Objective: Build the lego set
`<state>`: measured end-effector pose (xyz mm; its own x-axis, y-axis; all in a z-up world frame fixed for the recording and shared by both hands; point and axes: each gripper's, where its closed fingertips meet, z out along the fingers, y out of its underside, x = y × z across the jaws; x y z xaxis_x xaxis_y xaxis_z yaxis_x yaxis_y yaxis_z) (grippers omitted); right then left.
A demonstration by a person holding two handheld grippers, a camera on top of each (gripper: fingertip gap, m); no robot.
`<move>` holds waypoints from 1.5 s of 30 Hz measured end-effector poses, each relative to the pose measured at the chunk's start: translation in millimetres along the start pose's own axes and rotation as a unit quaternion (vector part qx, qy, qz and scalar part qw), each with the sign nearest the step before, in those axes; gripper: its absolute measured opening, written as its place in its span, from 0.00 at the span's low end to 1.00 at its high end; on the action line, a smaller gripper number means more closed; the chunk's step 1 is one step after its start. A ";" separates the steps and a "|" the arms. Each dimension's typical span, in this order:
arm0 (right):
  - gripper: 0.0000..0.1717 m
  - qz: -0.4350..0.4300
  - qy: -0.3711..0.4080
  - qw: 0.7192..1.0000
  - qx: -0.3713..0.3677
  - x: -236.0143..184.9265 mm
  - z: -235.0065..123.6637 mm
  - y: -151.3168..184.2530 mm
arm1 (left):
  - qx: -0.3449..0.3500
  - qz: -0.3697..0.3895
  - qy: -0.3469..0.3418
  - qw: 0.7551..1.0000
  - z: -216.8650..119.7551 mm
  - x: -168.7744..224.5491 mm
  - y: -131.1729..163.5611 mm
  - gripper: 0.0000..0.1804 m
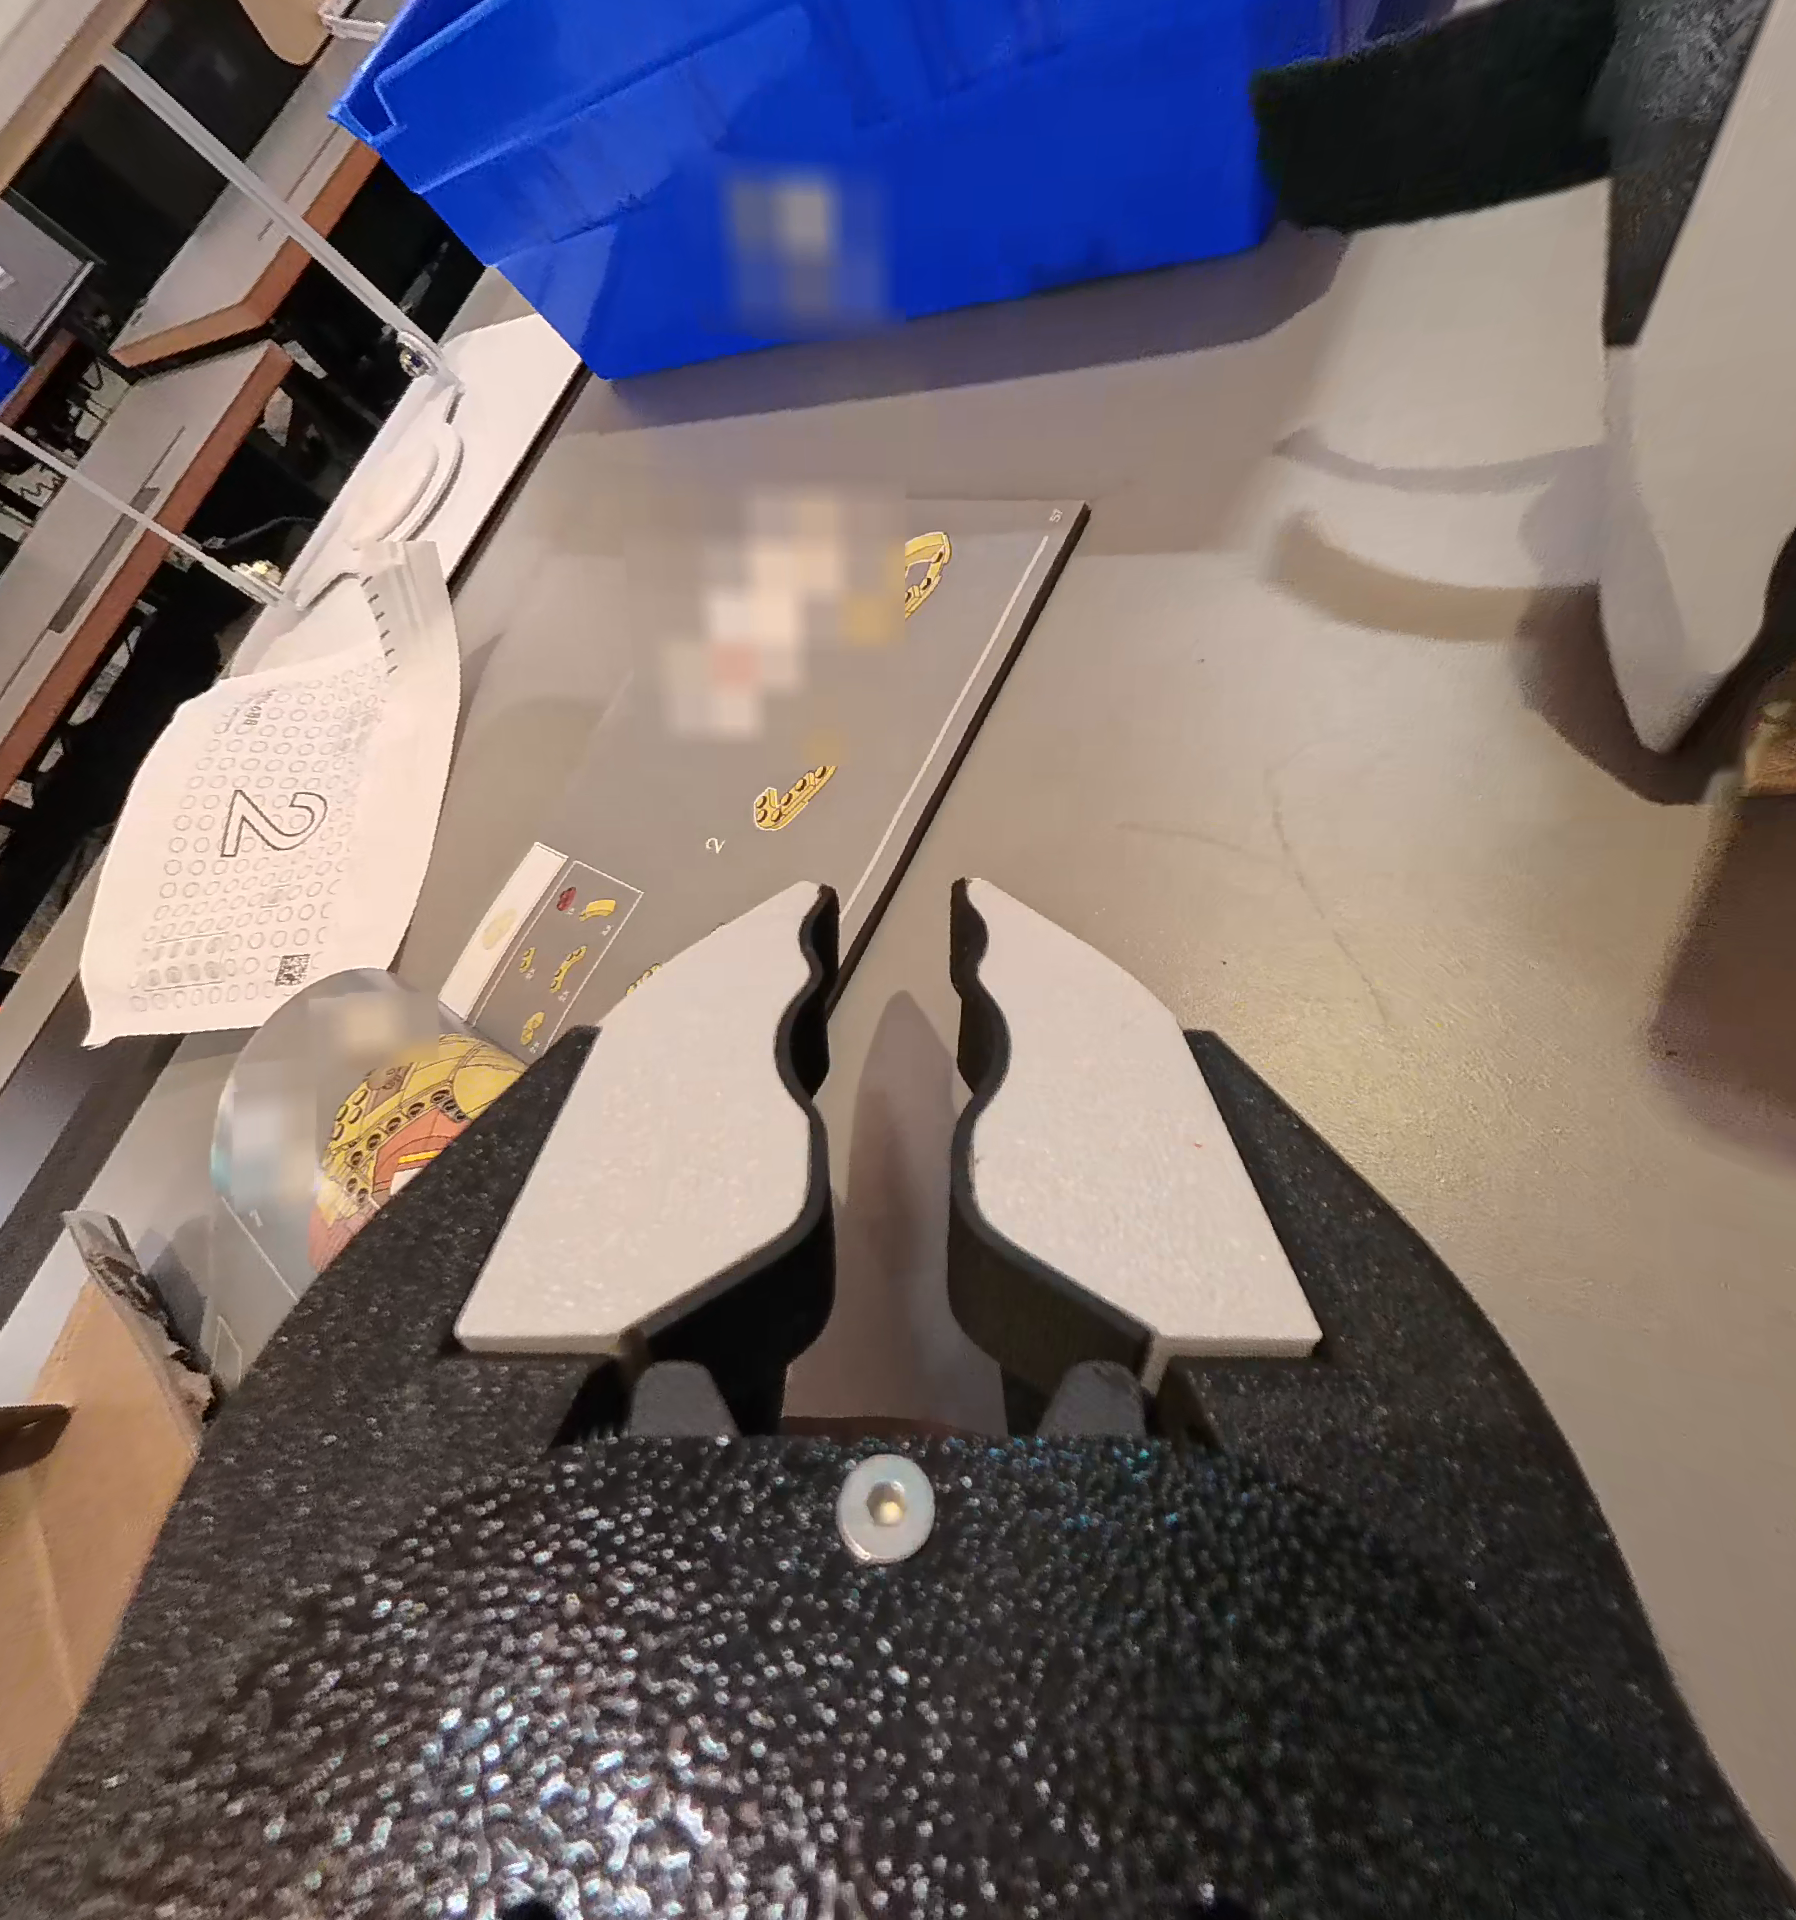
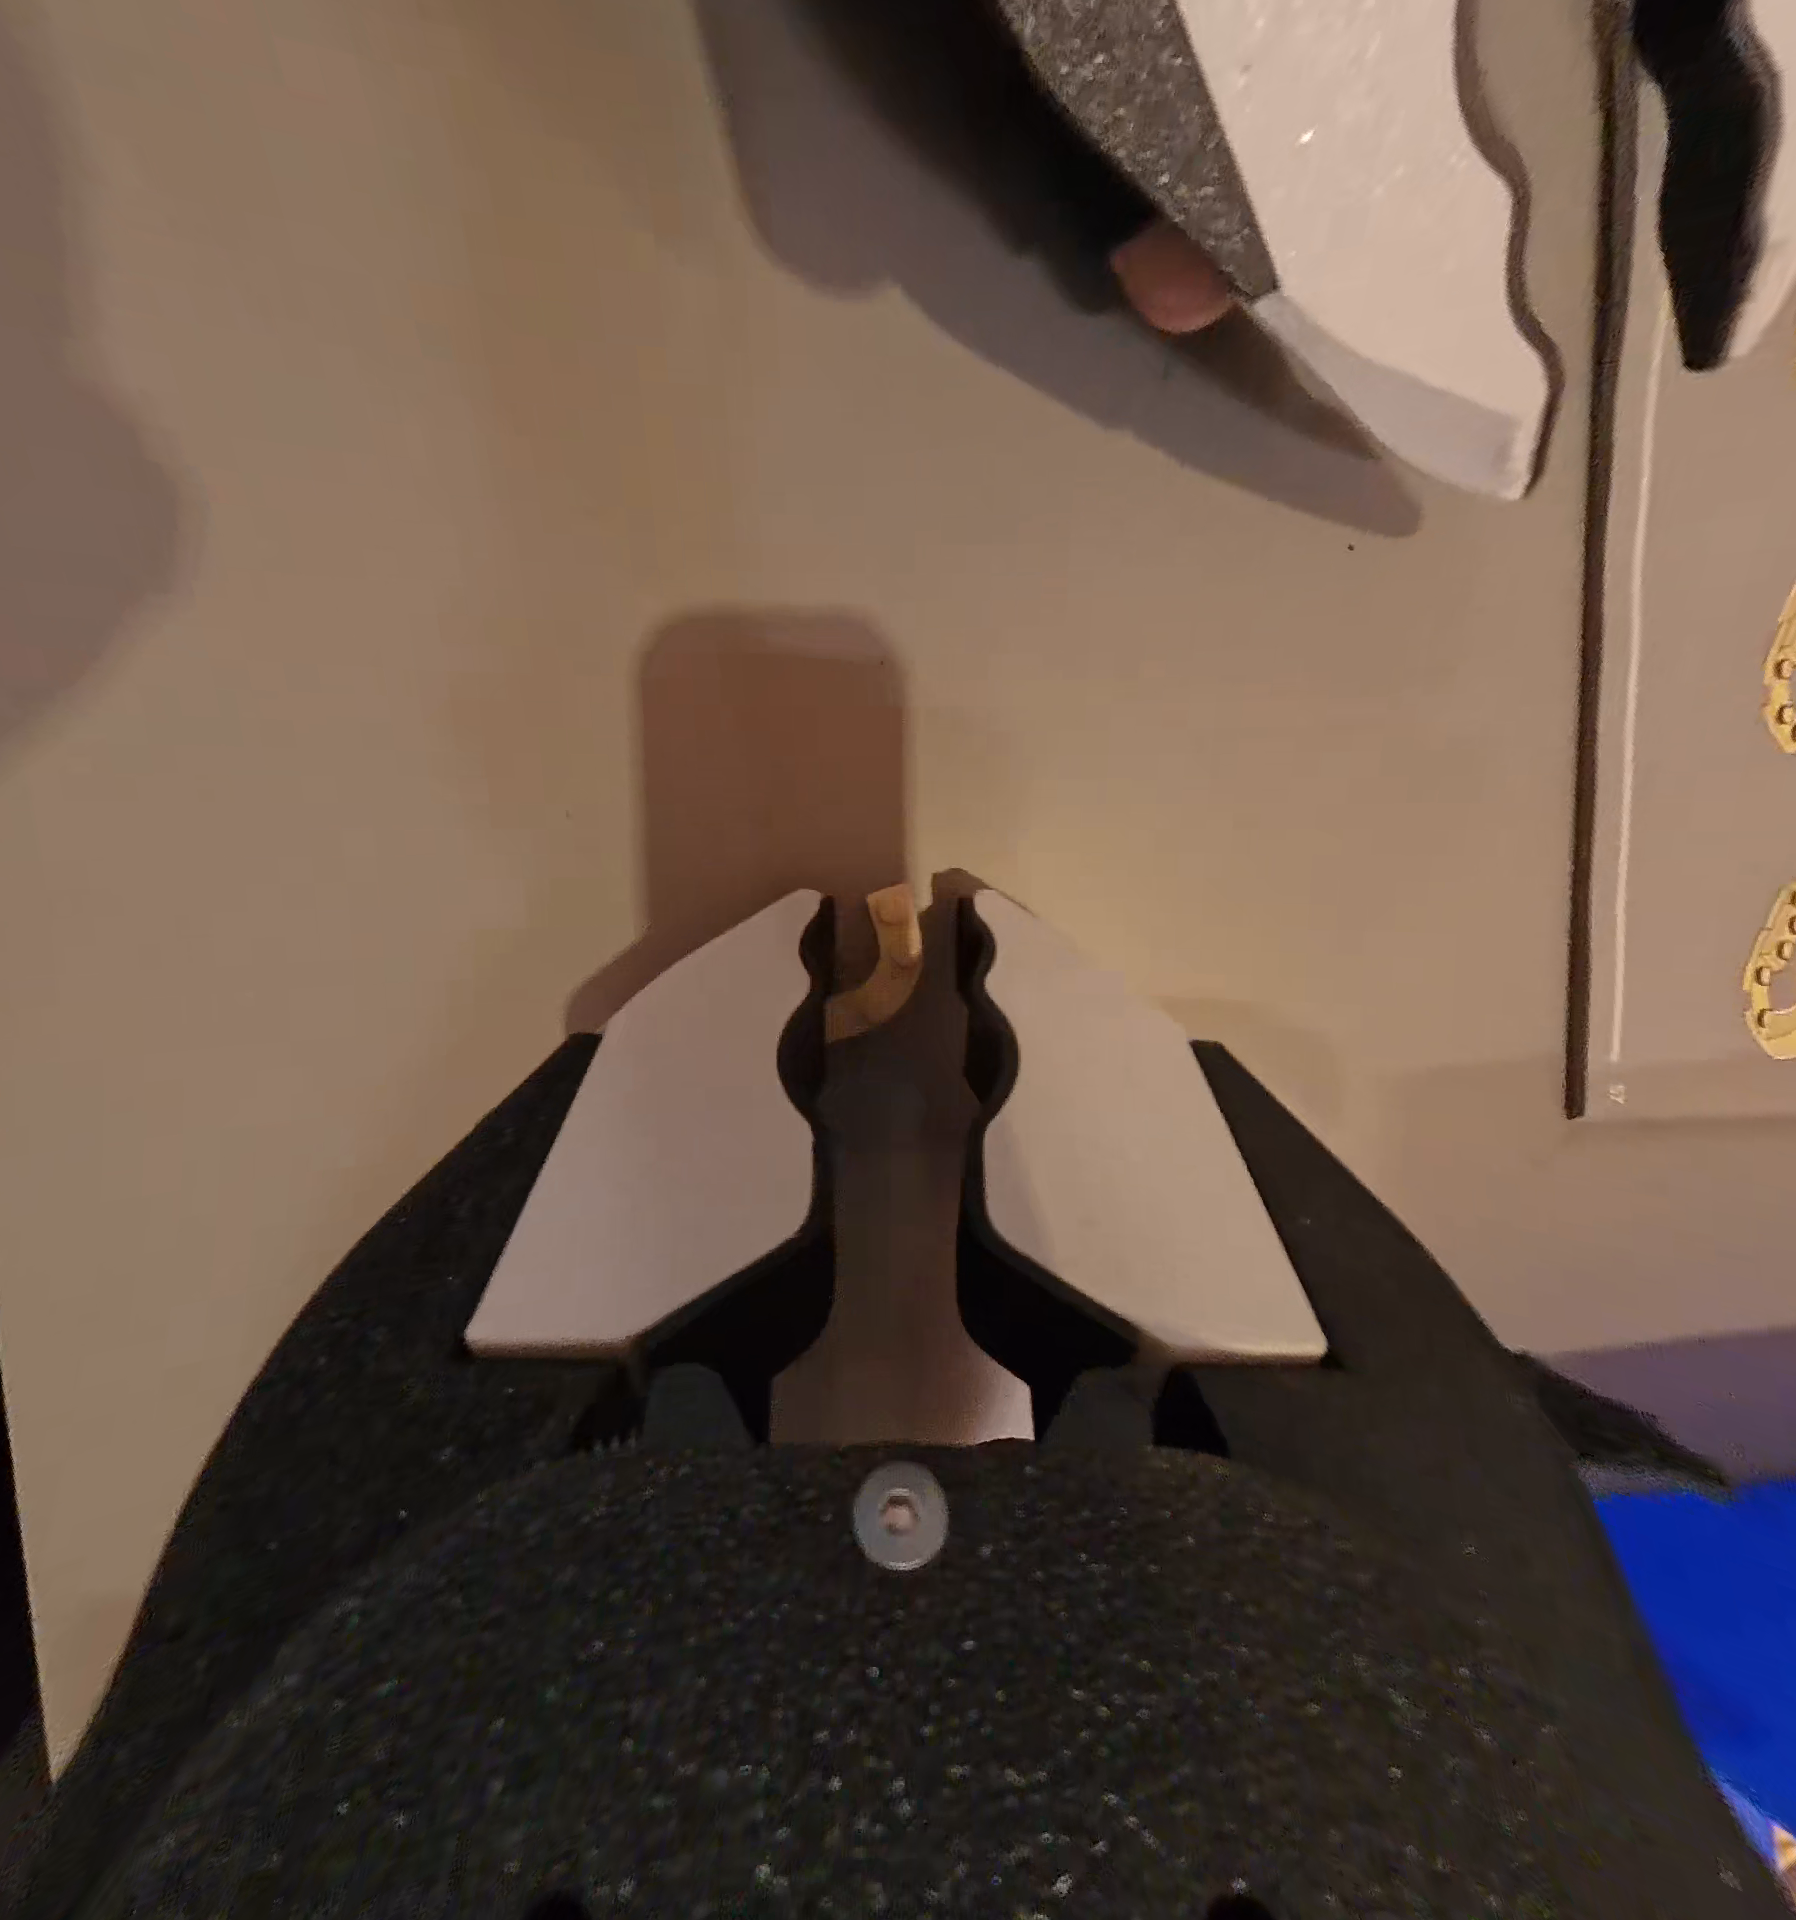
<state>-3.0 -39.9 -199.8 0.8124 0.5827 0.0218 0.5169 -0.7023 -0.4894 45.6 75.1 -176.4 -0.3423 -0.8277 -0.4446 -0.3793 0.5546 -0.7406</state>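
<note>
Far left on the grey surface point(image 1: 1289, 831): a white perforated paper bag point(image 1: 250, 831) lies flat, with a cardboard box point(image 1: 42, 1507) nearer, at the surface's edge. Right of the bag lies an open grey instruction booklet point(image 1: 769, 727) printed with yellow parts. Beyond it, at the far side, stands a blue bin point(image 1: 769, 156).

Left hand-held gripper point(image 1: 892, 888): released, jaws parted and bare. It hovers over the booklet's right edge, which runs under the gap between its fingers.

Right hand-held gripper point(image 2: 883, 888): well to the right of the booklet, close over bare surface, jaws parted. A small curved yellow studded piece point(image 2: 889, 966) sits between the fingertips. Clear space shows between it and the left pad; contact with the right pad cannot be told. The piece is not clamped.
</note>
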 end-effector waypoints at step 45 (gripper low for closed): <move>0.21 0.138 0.187 0.965 -0.121 294.8 -156.9 156.6 | -0.012 0.008 0.013 1.000 2.8 2.2 4.0 0.11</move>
<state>359.8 -42.2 -133.2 0.9456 0.2024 0.2546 0.2772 -0.9110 -0.3053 45.8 75.3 -181.7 -0.3709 -0.8166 -0.4423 -0.3945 0.5697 -0.7210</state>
